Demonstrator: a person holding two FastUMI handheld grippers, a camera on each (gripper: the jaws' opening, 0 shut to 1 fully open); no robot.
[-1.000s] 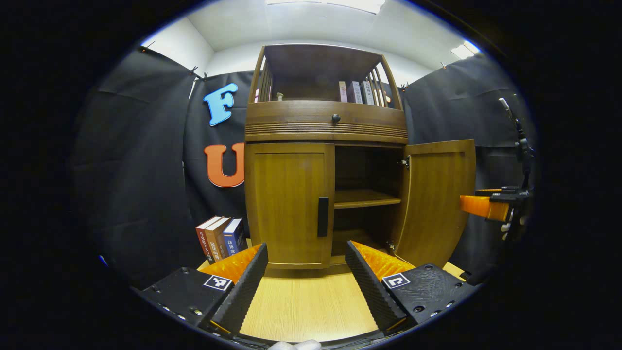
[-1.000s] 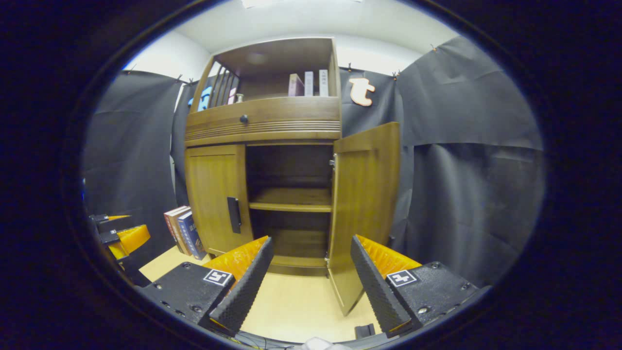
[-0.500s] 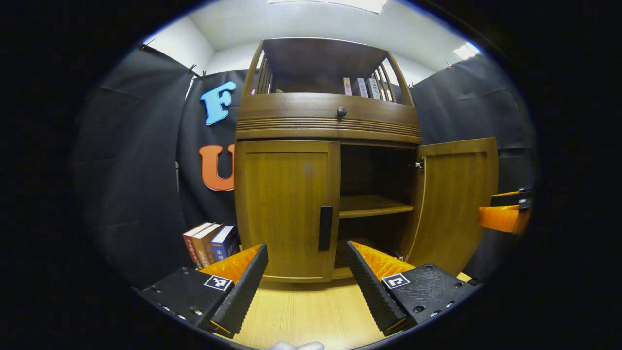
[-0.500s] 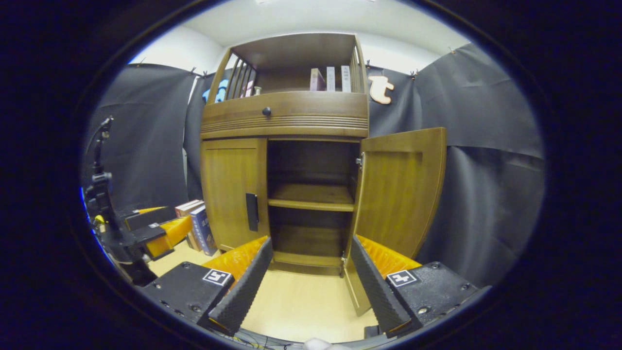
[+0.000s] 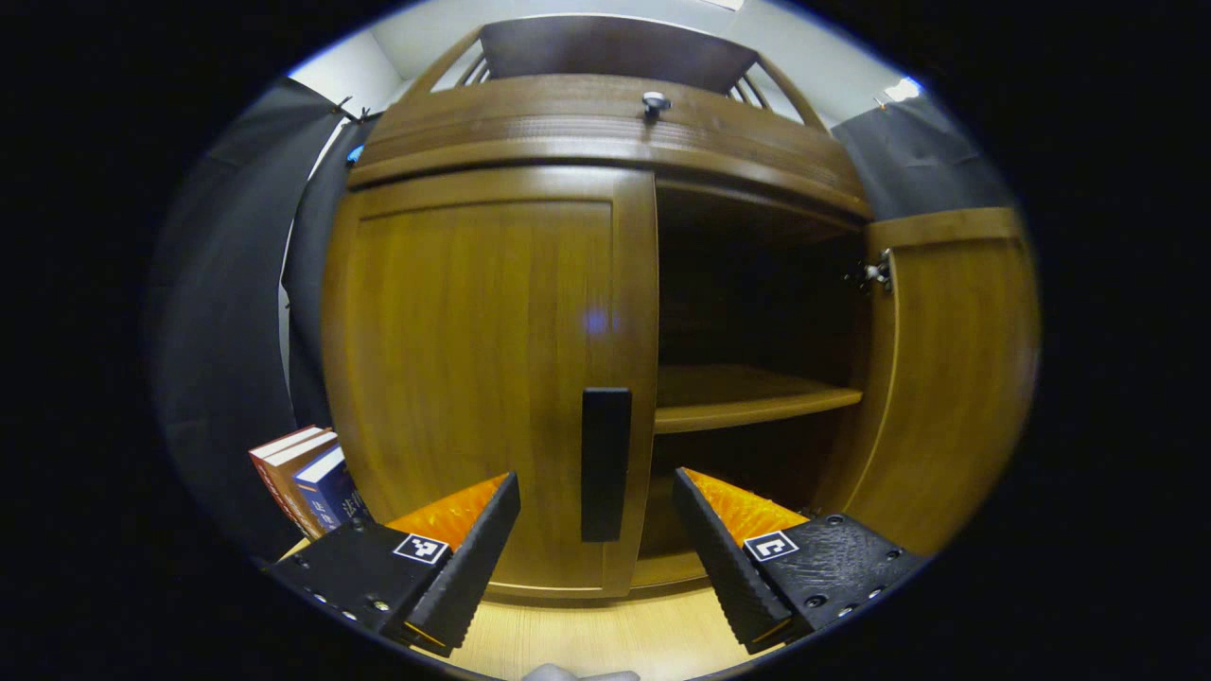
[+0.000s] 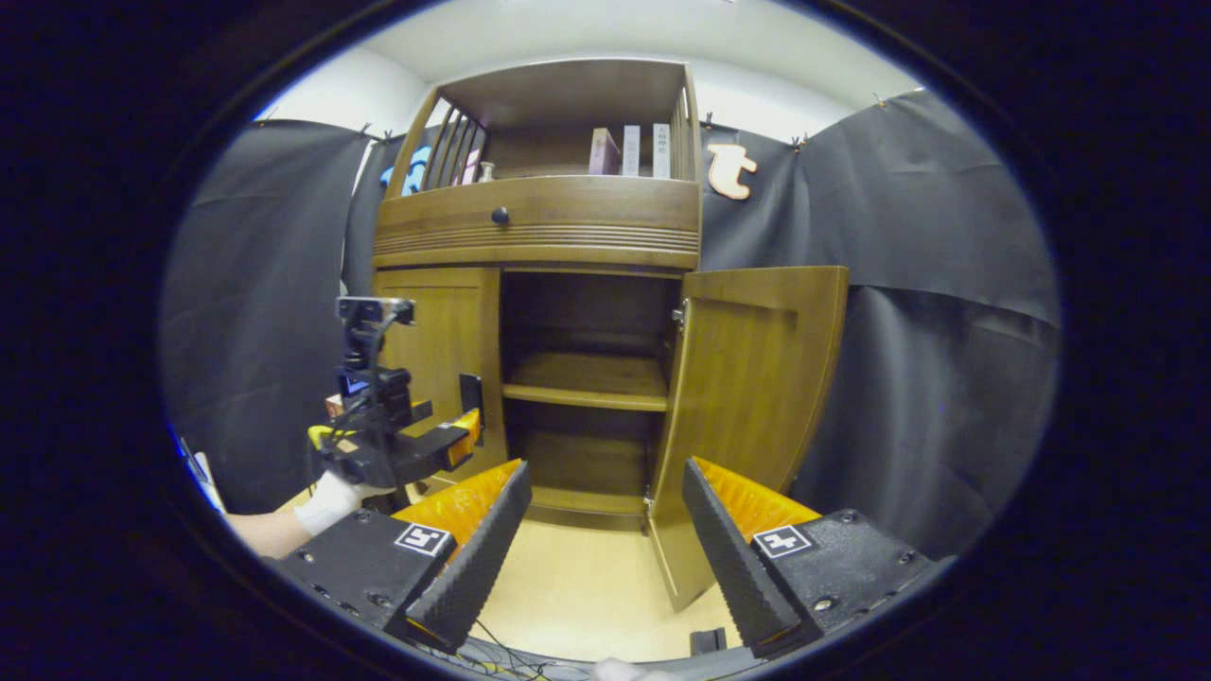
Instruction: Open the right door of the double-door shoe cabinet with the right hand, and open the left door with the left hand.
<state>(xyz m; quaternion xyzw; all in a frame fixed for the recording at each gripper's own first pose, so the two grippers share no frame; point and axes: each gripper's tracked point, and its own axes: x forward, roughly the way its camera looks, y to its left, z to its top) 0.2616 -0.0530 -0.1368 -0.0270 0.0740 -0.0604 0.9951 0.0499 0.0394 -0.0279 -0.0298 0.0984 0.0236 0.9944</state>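
The left tool (image 5: pixel 596 530) is level and points straight at the closed left door (image 5: pixel 482 378), its jaws wide apart on both sides of the dark handle (image 5: pixel 605 463) and holding nothing. The right tool (image 6: pixel 605 549) is held back from the shoe cabinet (image 6: pixel 539 227), wide open and empty; the right door (image 6: pixel 747 397) stands open. A gloved hand (image 6: pixel 326 501) holds the left tool.
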